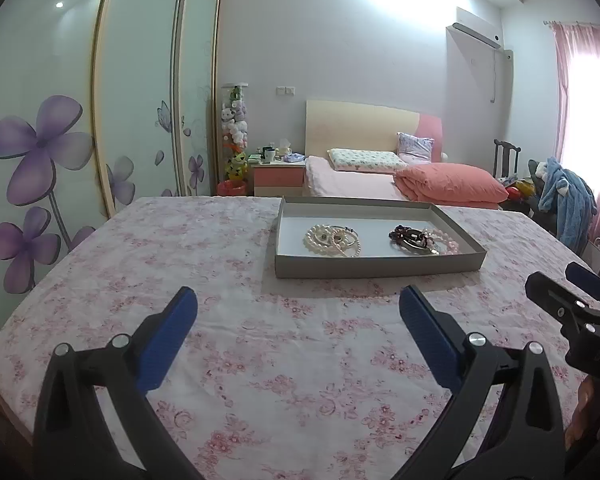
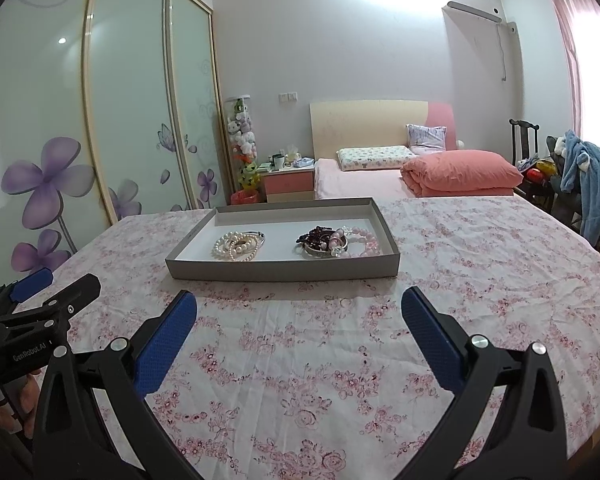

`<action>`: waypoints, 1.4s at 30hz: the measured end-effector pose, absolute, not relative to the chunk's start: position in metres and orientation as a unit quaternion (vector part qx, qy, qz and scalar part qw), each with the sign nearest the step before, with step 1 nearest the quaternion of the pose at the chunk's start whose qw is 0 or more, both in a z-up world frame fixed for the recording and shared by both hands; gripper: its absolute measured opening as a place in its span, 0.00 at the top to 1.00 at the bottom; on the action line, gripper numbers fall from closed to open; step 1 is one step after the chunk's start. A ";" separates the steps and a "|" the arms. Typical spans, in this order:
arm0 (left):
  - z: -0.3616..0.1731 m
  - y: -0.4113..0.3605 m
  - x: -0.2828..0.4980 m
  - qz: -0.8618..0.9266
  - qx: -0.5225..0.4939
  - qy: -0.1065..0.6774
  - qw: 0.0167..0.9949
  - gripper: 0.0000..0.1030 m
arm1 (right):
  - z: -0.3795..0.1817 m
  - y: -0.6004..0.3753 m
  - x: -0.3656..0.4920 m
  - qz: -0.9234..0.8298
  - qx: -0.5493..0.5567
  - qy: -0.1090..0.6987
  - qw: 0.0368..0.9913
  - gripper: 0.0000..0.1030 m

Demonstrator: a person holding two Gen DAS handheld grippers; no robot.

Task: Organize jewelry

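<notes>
A shallow grey tray (image 1: 376,267) (image 2: 284,271) lies on the pink floral tablecloth (image 1: 204,264) (image 2: 488,264). Its left half holds a heap of pearl bracelets (image 1: 332,241) (image 2: 237,246). A pile of dark and pink bead bracelets (image 1: 420,240) (image 2: 334,241) fills the right half. My left gripper (image 1: 298,296) hovers open and holds nothing, short of the tray's near wall. My right gripper (image 2: 299,298) is likewise open with nothing in it, near the tray's front right. Each wrist view catches the other gripper at its edge: the right gripper (image 1: 558,278) and the left gripper (image 2: 70,279).
Beyond the table stand a bed with an orange quilt (image 1: 448,186) (image 2: 460,176), a pink nightstand (image 1: 279,178), and a sliding wardrobe with purple flowers (image 1: 40,152) on the left. A chair draped with a blue garment (image 2: 592,184) is at the right.
</notes>
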State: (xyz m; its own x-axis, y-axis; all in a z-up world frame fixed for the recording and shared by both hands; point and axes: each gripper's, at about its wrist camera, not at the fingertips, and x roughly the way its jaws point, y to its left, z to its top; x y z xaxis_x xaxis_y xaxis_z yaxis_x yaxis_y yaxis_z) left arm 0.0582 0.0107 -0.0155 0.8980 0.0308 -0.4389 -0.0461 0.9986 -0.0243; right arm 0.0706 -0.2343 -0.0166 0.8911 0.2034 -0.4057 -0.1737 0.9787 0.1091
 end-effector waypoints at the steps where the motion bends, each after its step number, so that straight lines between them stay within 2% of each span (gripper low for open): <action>1: -0.016 0.010 0.058 0.019 -0.017 0.225 0.974 0.04 | -0.017 -0.234 0.071 0.097 0.035 0.212 0.972 0.02; 42: -0.023 0.005 0.061 0.015 -0.014 0.237 0.971 0.04 | -0.019 -0.235 0.071 0.095 0.039 0.218 0.971 0.02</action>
State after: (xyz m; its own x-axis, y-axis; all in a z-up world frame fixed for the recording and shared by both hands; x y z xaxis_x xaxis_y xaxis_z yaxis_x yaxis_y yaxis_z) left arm 0.0614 0.0046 -0.0226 0.8869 0.0229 -0.4615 -0.0363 0.9991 -0.0201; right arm 0.0712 -0.2351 -0.0189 0.8873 0.2018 -0.4147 -0.1676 0.9788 0.1178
